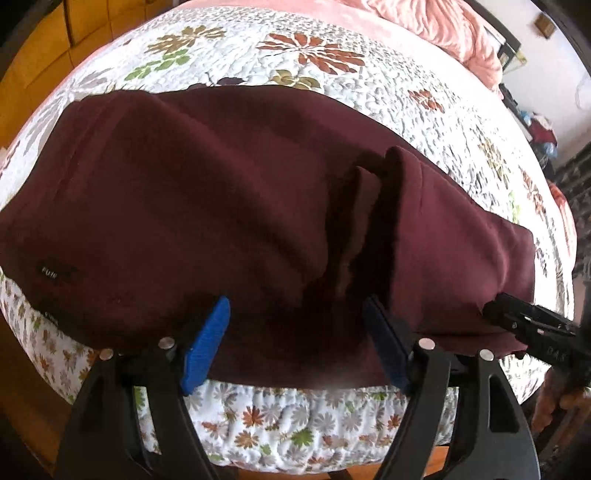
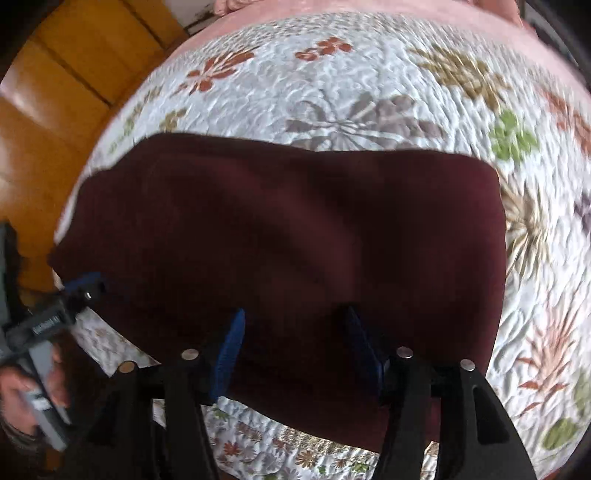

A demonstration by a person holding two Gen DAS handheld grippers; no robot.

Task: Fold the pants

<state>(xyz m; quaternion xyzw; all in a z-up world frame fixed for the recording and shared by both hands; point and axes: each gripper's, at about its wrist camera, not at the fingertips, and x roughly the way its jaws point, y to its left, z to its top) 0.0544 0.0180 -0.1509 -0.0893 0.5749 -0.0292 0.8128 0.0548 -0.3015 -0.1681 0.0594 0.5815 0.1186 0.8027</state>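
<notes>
Dark maroon pants [image 1: 229, 206] lie folded in a wide band across the near part of the floral quilt [image 1: 332, 92], with a raised crease near the middle right. My left gripper [image 1: 297, 306] is open, its blue pads over the near hem, holding nothing. My right gripper [image 2: 293, 317] is open too, above the near edge of the pants [image 2: 295, 229]. The right gripper also shows in the left wrist view [image 1: 532, 325] at the pants' right corner. The left gripper shows in the right wrist view [image 2: 79, 286] at the pants' left corner.
The quilt [image 2: 369, 81] covers a bed whose near edge drops just below the pants. Pink bedding [image 1: 443, 26] lies at the far end. Wooden furniture [image 2: 55, 92] stands to the left. Clutter sits on the floor at the right [image 1: 543, 129].
</notes>
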